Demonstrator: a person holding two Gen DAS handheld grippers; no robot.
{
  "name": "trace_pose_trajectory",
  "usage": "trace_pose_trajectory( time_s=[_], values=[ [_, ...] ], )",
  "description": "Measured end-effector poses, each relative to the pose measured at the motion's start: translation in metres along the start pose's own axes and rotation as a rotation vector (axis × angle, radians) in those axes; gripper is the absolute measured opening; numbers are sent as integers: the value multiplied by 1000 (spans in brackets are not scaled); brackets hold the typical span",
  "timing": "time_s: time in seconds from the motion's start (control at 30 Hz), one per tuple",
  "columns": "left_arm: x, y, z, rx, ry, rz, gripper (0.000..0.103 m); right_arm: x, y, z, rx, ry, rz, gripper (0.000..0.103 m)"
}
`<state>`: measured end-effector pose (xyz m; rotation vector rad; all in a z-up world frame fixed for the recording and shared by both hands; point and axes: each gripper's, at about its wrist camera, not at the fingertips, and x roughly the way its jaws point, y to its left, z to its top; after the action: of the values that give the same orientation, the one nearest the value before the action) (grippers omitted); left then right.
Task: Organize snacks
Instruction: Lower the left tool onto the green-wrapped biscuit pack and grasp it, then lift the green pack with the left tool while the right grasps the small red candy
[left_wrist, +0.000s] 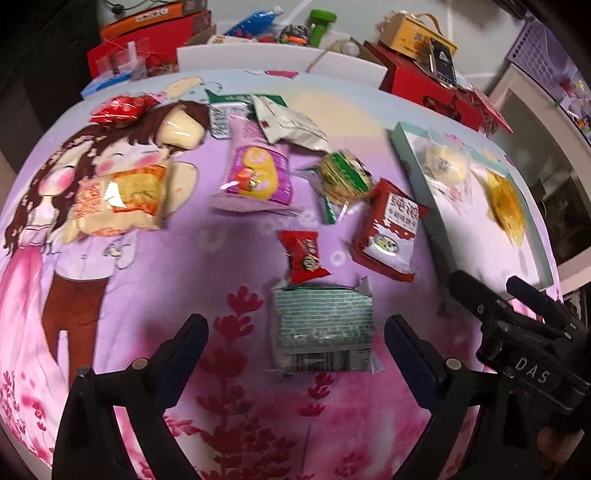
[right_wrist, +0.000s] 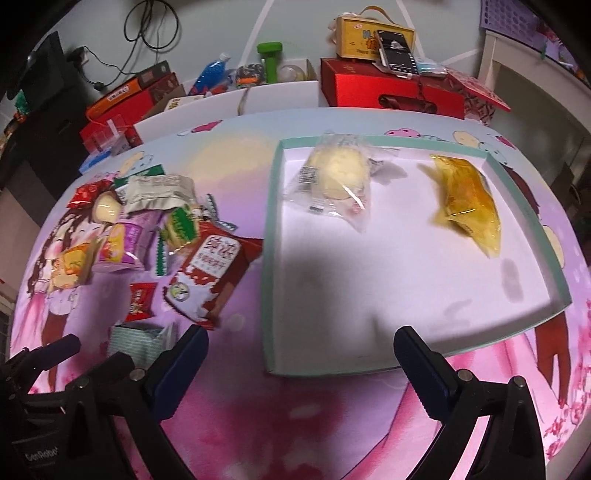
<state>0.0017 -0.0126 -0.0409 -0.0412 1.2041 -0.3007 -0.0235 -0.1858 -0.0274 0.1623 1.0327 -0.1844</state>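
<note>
- The green packet (left_wrist: 323, 328) lies flat, long axis pointing away from me, well left of the tray (right_wrist: 269, 236).
- My left gripper (left_wrist: 295, 345) hovers over it, jaws spread, empty.
- My right gripper (right_wrist: 301, 354) hovers at the tray's near edge, jaws spread.

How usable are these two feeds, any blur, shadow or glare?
Left wrist view: motion blur smears the green round snack and the tray; fisheye bends the table. Right wrist view: sharper, a dark shadow on the tray floor, glare on the yellow packet.

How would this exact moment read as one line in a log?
left claw: open over green packet | right claw: open, empty, near tray | tray: two snacks
</note>
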Motion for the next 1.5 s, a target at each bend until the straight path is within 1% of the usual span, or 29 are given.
trace_pose_trajectory(
  time_s=[0.07,0.17,0.23,0.27,0.43,0.57,0.6,0.63,0.67,0.77,0.93,1.03,1.1,1.17,1.23,1.33,1.37,1.43,1.5],
  values=[
    [4,-4,0,10,16,-6,94,1,-4,1,12,1,-1,102],
    [12,-8,0,30,42,-2,88,3,-7,2,23,6,15,102],
    [17,-11,0,43,62,-9,75,3,-5,3,14,6,14,102],
    [20,-13,0,51,72,-16,73,3,-4,3,11,5,14,102],
    [31,-17,4,67,95,-6,72,4,1,2,2,5,15,102],
    [36,-22,6,91,90,12,72,5,2,2,-1,11,9,102],
    [36,-22,6,96,89,17,70,6,2,2,-2,11,7,102],
    [35,-23,6,98,86,27,64,6,2,2,-4,13,4,102],
    [35,-22,7,91,83,26,63,6,2,2,-5,13,3,102],
    [29,-17,7,64,78,-6,59,6,3,2,-13,13,0,102],
    [14,-5,3,47,56,-41,59,7,6,2,-19,3,4,102],
    [-1,8,1,16,20,-51,59,2,8,6,-17,-26,16,102],
    [-10,19,3,-22,-11,-37,59,-2,11,9,-21,-55,28,102],
    [-21,35,4,-58,-46,15,59,-4,17,11,-34,-71,51,102],
    [-32,52,6,-108,-89,71,59,-5,29,13,-65,-82,91,99],
    [-42,80,7,-213,-133,98,59,-3,49,12,-112,-92,146,94],
    [-45,91,7,-250,-145,121,59,-2,57,13,-128,-98,161,92],
    [-45,99,6,-292,-156,154,59,0,71,11,-164,-103,187,86],
    [-42,104,9,-338,-169,161,59,3,86,7,-208,-108,211,84]
  ],
)
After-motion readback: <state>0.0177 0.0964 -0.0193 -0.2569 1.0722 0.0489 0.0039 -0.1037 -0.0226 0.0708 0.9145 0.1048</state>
